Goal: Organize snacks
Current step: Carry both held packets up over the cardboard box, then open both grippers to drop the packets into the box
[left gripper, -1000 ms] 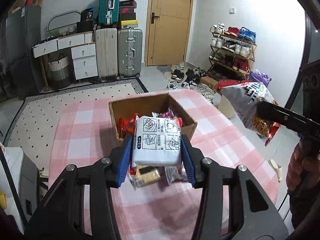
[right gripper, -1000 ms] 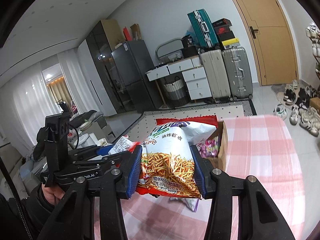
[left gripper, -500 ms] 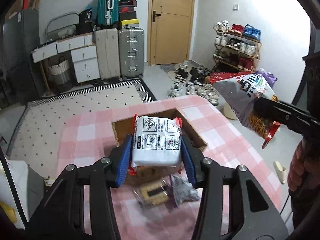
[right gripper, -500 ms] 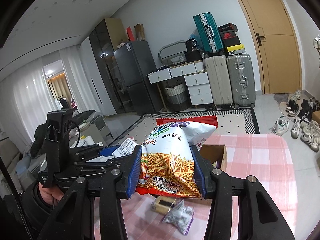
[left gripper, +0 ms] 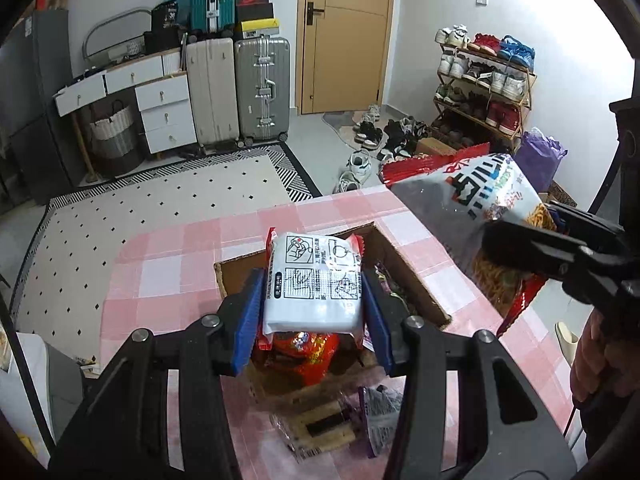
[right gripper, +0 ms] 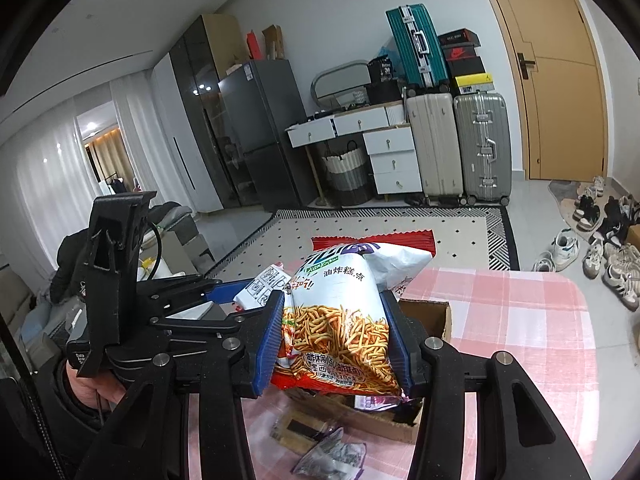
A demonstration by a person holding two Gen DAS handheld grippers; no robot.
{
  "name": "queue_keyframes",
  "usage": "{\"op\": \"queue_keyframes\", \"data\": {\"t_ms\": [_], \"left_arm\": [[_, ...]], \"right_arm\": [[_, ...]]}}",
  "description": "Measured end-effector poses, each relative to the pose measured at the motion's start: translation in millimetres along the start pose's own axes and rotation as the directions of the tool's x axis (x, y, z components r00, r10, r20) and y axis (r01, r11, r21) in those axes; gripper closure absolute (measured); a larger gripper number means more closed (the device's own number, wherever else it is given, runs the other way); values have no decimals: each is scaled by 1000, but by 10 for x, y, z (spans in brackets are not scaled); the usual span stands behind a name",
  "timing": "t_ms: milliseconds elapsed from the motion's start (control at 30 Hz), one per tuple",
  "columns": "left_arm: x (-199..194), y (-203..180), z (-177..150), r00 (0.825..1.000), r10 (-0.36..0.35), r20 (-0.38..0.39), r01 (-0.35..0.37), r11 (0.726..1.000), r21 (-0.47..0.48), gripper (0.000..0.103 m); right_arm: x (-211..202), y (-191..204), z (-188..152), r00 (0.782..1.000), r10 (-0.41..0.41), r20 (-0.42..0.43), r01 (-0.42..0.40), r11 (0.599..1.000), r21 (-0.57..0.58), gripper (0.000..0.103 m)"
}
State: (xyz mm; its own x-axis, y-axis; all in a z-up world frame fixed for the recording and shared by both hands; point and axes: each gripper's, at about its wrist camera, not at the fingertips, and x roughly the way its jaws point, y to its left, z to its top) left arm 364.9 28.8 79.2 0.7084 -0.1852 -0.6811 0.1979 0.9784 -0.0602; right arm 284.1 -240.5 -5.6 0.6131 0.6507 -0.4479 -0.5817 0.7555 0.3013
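My left gripper [left gripper: 314, 320] is shut on a white noodle packet [left gripper: 314, 280] and holds it over the open cardboard box [left gripper: 404, 264] on the pink checked table [left gripper: 168, 276]. A red snack bag [left gripper: 304, 354] lies in the box below it. My right gripper [right gripper: 334, 340] is shut on a bag of fried sticks [right gripper: 340, 312], held above the box [right gripper: 430, 316]; that bag also shows at the right of the left wrist view [left gripper: 476, 208]. Two small packets [left gripper: 348, 420] lie on the table in front of the box.
The table's far edge [left gripper: 280, 210] gives onto a dotted rug [left gripper: 160, 192]. Suitcases [left gripper: 240, 88], white drawers [left gripper: 160, 100], a door and a shoe rack [left gripper: 484, 84] stand along the walls. Shoes lie on the floor [left gripper: 368, 136].
Both grippers have moved forward and up with their snacks. The left packet now hangs over the box rather than in front of it. The small packets now lie nearer the camera.
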Motion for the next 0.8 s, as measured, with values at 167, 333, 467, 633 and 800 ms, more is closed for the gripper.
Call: {"op": "queue_keyframes", "data": {"t_ms": [167, 333, 467, 633, 800], "left_arm": [[396, 133, 29, 999, -2, -35, 1, 1000, -14, 59], [756, 235, 54, 998, -12, -63, 11, 1000, -21, 59], [989, 314, 40, 996, -30, -84, 28, 999, -26, 59], [1186, 342, 41, 995, -29, -93, 26, 999, -32, 59], [1340, 354, 53, 994, -36, -104, 33, 999, -30, 56]], "right_arm": [[290, -178, -14, 1000, -5, -30, 6, 1000, 19, 56], [574, -337, -36, 998, -14, -56, 15, 1000, 24, 56], [745, -419, -93, 998, -15, -64, 17, 999, 31, 56], [884, -494, -170, 997, -30, -75, 33, 999, 35, 56], [977, -538, -202, 995, -39, -95, 43, 998, 39, 55]]}}
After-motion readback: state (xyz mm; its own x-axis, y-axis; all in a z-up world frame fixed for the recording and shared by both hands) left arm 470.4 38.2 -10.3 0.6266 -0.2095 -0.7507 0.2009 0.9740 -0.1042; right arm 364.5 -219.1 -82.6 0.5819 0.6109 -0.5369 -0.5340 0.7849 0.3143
